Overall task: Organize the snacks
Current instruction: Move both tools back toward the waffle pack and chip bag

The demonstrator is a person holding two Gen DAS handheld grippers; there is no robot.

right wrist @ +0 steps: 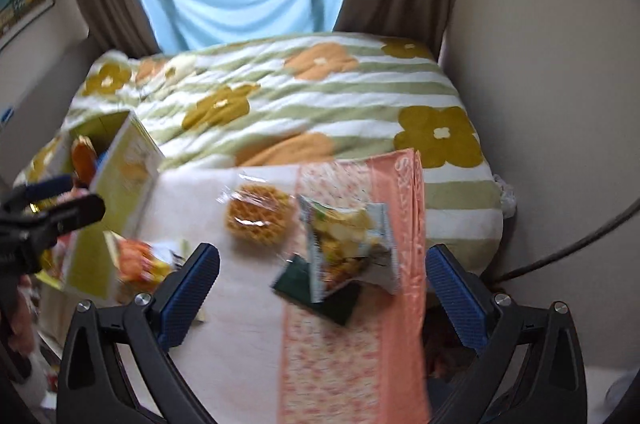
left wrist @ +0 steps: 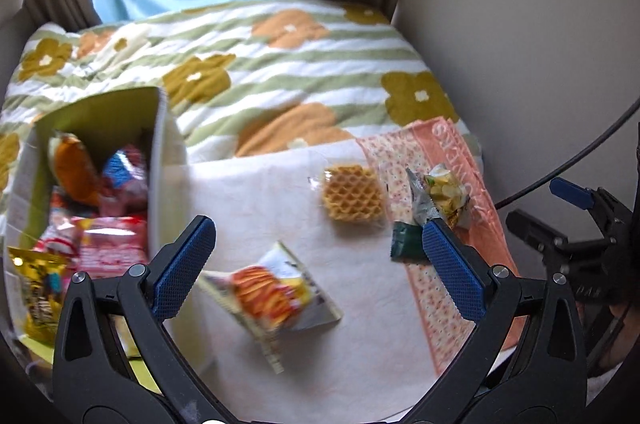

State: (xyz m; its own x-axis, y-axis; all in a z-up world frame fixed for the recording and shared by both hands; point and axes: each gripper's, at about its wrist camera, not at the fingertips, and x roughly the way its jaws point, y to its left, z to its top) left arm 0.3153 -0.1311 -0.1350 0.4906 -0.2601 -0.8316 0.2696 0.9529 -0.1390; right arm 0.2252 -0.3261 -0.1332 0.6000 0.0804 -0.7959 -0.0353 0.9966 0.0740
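My left gripper [left wrist: 318, 228] is open and empty above a white cloth [left wrist: 360, 324], with an orange-and-yellow chip packet [left wrist: 270, 294] lying just below it. A wrapped waffle [left wrist: 352, 199], a dark green packet [left wrist: 406, 244] and a silver-and-yellow snack bag [left wrist: 442, 196] lie to the right. A green-lined box [left wrist: 158, 160] at left holds several red and orange snack packs. My right gripper [right wrist: 322, 252] is open and empty over the snack bag [right wrist: 348, 244] and the green packet [right wrist: 316, 294]; the waffle [right wrist: 258, 216] lies left of them.
A floral striped quilt [left wrist: 280, 72] covers the bed behind. A pink patterned towel [right wrist: 348, 356] runs along the cloth's right side. Brown curtains and a blue sheet hang at the window. A wall and a dark cable [right wrist: 560, 252] are at right.
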